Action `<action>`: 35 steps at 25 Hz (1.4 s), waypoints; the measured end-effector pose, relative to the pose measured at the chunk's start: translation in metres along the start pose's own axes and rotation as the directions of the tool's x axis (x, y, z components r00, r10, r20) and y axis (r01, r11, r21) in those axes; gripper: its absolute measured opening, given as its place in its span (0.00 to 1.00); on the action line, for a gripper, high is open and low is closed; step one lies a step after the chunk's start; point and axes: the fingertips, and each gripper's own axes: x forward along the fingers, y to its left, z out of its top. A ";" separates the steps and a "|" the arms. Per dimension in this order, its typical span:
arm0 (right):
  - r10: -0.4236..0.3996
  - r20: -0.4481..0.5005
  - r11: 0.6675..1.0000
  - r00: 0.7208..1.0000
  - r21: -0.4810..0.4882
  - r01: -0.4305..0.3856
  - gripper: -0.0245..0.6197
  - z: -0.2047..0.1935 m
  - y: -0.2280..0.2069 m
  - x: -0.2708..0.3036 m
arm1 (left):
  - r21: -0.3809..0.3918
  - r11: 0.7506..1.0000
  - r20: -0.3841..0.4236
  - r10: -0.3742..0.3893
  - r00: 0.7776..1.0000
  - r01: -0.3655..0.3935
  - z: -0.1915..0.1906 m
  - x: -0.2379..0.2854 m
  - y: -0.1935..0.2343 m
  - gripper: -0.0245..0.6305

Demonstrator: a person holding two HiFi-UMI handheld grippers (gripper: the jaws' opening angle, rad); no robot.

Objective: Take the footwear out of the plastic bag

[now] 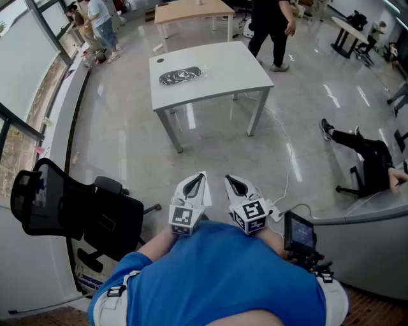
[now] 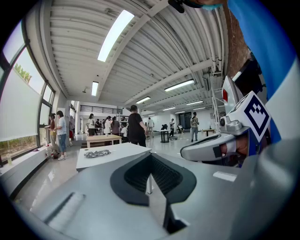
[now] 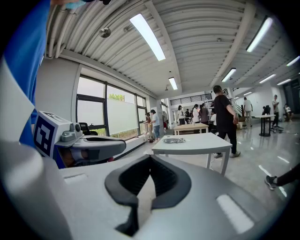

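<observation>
Big open hall, shiny grey floor, and the white table (image 1: 223, 67) is well ahead of the person. The plastic bag (image 1: 180, 76) lies on it with a dark shape inside, presumably the footwear, so I'd say nothing's been started yet: walk over, grab, pull it out. The left gripper (image 1: 201, 177) and right gripper (image 1: 228, 180) are tucked side by side near the chest, pointing roughly level at the table, jaws together with nothing in them.

Black office chair (image 1: 70, 210) left, white surface (image 1: 217, 76) ahead, wooden table (image 1: 191, 11) behind it, 1 person (image 1: 271, 28) standing nearby, 2nd person (image 1: 373, 159) sitting on glossy floor (image 1: 210, 159) right.
</observation>
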 end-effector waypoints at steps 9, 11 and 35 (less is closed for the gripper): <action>0.014 0.009 1.000 1.000 0.011 -0.014 0.04 0.001 -0.020 0.007 | 0.017 1.000 0.001 0.010 1.000 -0.010 0.001 0.023 -0.002 0.05; 0.018 0.019 1.000 1.000 0.013 -0.019 0.04 0.003 -0.029 0.014 | 0.014 1.000 -0.006 0.007 1.000 -0.007 0.000 0.034 0.000 0.05; 0.026 -0.007 0.999 1.000 -0.018 -0.027 0.04 0.070 -0.122 0.228 | -0.021 0.999 -0.011 0.036 0.999 -0.036 0.010 0.202 0.167 0.05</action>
